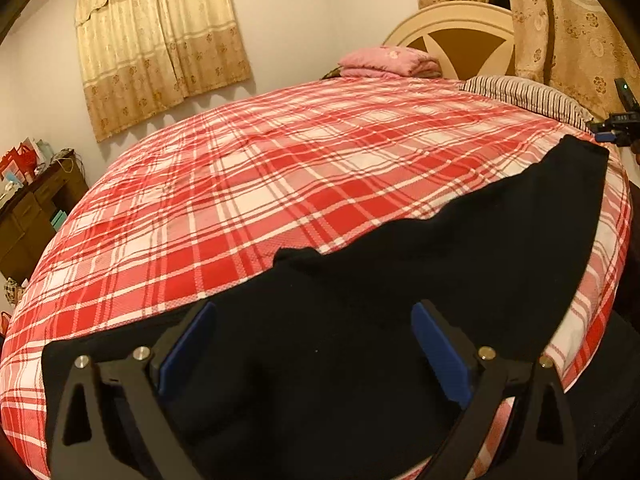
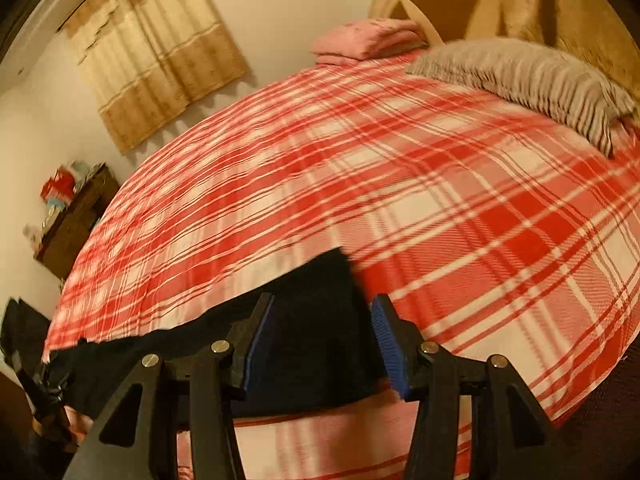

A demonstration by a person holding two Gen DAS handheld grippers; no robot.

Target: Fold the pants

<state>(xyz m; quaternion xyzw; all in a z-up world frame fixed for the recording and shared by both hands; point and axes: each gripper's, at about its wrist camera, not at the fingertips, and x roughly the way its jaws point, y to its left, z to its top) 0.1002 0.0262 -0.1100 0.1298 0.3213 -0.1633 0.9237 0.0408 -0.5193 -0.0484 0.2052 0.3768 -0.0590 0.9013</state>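
Bedroom walls hung with cream patterned curtains (image 1: 160,40) frame the scene, and we look out over a bed spread with a red-and-white plaid cover (image 1: 280,168), a rounded headboard (image 1: 460,36) at its far end. Along the near edge of that bed lie the black pants (image 1: 420,272), stretched in a long band that runs side to side in front of us, so their long axis follows the bed's edge rather than pointing toward the headboard.

Our left claw (image 1: 312,356) hangs over the wide end of the pants with its jaws spread and nothing pinched between the blue pads. Our right claw (image 2: 324,344) sits over the narrow end, its jaws likewise apart, straddling the cloth without pressing it; the right wrist view is smeared, so we cannot tell how close the pads are to the fabric. Each claw is nearest its own end, and we judge the coming move turns on bringing one end along that axis onto the other.

Well apart from the pants sit a striped pillow (image 2: 540,84) and a folded pink blanket (image 1: 388,62) by the headboard; a dark wooden cabinet (image 1: 36,216) stands beyond the bed's left side. None of it blocks the fold.
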